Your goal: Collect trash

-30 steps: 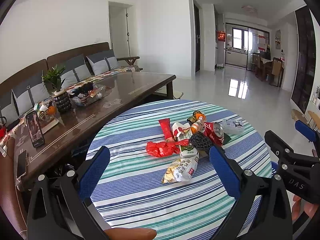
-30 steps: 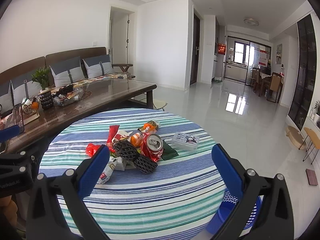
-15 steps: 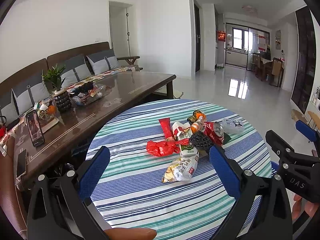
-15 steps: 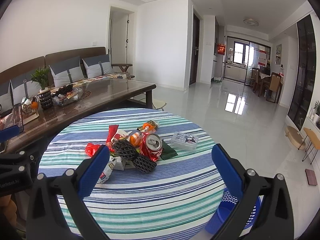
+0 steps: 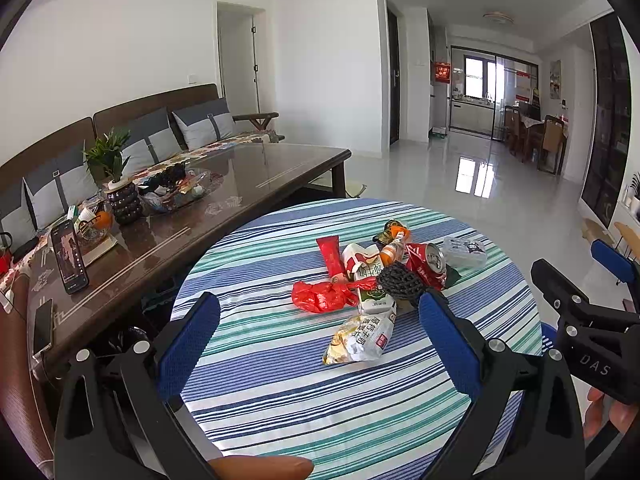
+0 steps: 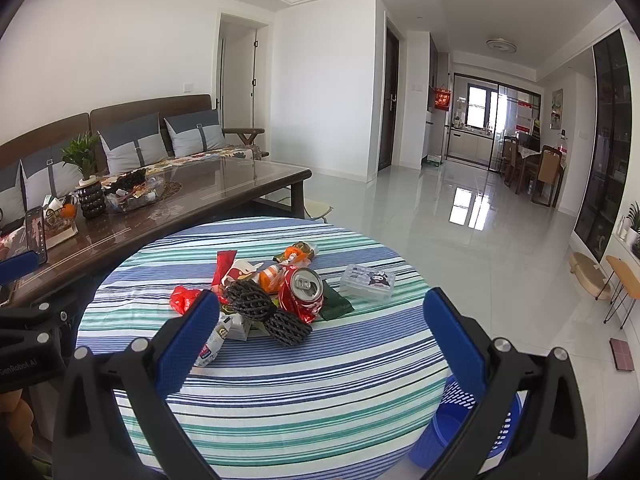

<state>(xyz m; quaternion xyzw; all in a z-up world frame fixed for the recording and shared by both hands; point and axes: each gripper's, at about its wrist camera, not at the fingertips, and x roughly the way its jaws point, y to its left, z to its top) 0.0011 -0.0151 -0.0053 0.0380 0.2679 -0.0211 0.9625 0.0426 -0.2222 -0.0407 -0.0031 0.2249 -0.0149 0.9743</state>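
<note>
- We hold the left claw (image 5: pixel 316 340) with its blue pads spread wide and nothing between them; it hovers above the near edge of the round bench (image 5: pixel 280 412), short of the pile.
- We hold the right claw (image 6: pixel 320 340) just as wide and just as empty, over the same near edge; the left claw shows at the left margin of its view.
- Nearest the left claw lies a silvery snack packet (image 5: pixel 360 340), apart from both pads.
- Just beyond it sit a small green-and-white milk carton (image 5: pixel 374 300) and a crumpled red plastic bag (image 5: pixel 320 296), touching the heap.
- At the heap's middle we see black foam fruit netting (image 6: pixel 260 304), a crushed red drink can (image 6: pixel 302 292), a red sachet (image 5: pixel 331 254), a red-and-white carton (image 5: pixel 360 260) and an orange-capped bottle (image 6: pixel 298 252).
- A clear plastic box (image 6: pixel 368 282) rests just right of the can, with a dark green wrapper (image 6: pixel 334 302) between them.
- A blue slotted waste basket (image 6: pixel 460 412) stands on the floor by the bench's right edge; its inside is hidden from us.
- We judge the collecting barely begun: every piece we can see lies on the bench, none is gripped, and all must yet reach the basket.
</note>
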